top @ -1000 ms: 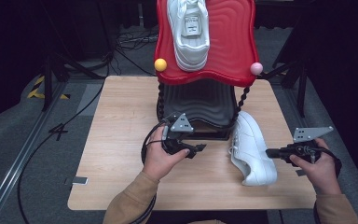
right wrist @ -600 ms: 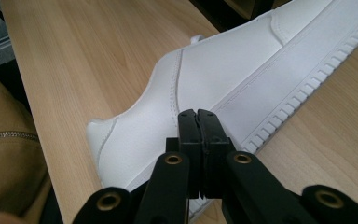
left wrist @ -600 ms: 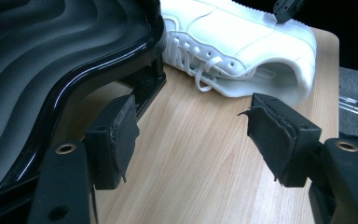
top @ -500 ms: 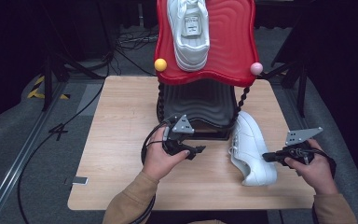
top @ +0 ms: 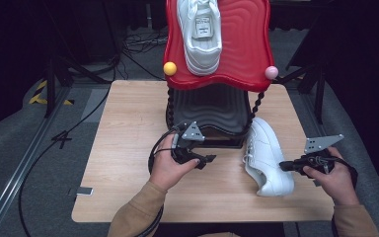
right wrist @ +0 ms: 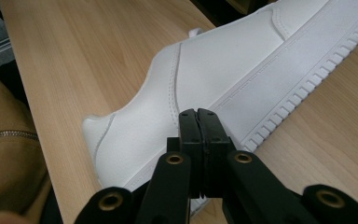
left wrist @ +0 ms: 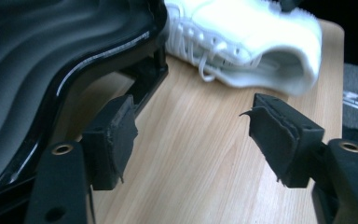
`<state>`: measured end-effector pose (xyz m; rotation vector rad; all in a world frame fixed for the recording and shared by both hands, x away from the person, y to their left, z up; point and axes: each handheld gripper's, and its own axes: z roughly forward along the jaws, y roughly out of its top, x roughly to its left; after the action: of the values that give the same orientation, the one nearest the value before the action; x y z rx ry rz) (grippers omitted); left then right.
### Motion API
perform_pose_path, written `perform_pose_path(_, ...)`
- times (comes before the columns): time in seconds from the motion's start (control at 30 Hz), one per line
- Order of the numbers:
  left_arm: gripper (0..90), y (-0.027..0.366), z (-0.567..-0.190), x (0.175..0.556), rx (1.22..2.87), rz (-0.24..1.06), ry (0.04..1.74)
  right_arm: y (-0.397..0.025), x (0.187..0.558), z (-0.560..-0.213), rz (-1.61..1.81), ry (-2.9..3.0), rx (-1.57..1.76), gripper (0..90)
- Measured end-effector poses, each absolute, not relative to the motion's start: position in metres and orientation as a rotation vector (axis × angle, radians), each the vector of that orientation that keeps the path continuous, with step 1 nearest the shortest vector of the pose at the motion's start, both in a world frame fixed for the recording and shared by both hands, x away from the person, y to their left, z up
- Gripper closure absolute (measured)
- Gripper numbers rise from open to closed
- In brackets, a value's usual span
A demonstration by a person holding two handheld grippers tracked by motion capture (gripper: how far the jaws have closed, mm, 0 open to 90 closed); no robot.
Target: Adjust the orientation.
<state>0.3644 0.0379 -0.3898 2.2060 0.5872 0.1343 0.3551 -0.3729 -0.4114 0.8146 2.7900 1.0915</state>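
at a wooden table [top: 128, 148], my right gripper [top: 282, 166] rests with its jaws pressed together on nothing, their tips at the heel side of a white sneaker [top: 266, 155] that lies tipped on its side just ahead of them; in the right gripper view the same sneaker [right wrist: 223, 84] shows its smooth side panel and ribbed sole edge directly beyond my right gripper [right wrist: 198, 114], too close to tell whether they touch. my left gripper [top: 208, 159] sits off to the left of the sneaker, well apart from it, with its jaws standing wide apart and nothing between them; in the left gripper view my left gripper [left wrist: 191, 133] points across bare wood toward the sneaker [left wrist: 247, 42], whose laces and open collar face it from farther off. just beside my left gripper, on its far side, stands a black ribbed base [top: 212, 108] of a display stand, its glossy edge [left wrist: 74, 70] running close past the left jaw. above it a red wavy tray [top: 246, 49] carries a second white sneaker [top: 200, 32], with a yellow ball [top: 170, 68] and a pink ball [top: 271, 72] at its near corners.
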Motion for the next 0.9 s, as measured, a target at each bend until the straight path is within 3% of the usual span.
perform_pose_path(0.33, 31.4, 0.035, -0.389, 0.365, 2.216, 0.133, 0.577, -0.396, 0.351, -0.405, 0.947, 2.688, 0.934, 90.0)
perform_pose_path(0.53, 31.4, 0.038, -0.389, 0.366, 2.216, 0.137, 0.583, -0.420, 0.334, -0.363, 1.128, 2.537, 0.906, 90.0)
perform_pose_path(0.9, 31.3, 0.041, -0.389, 0.366, 2.213, 0.138, 0.589, -0.421, 0.332, -0.362, 1.108, 2.574, 0.877, 89.9)
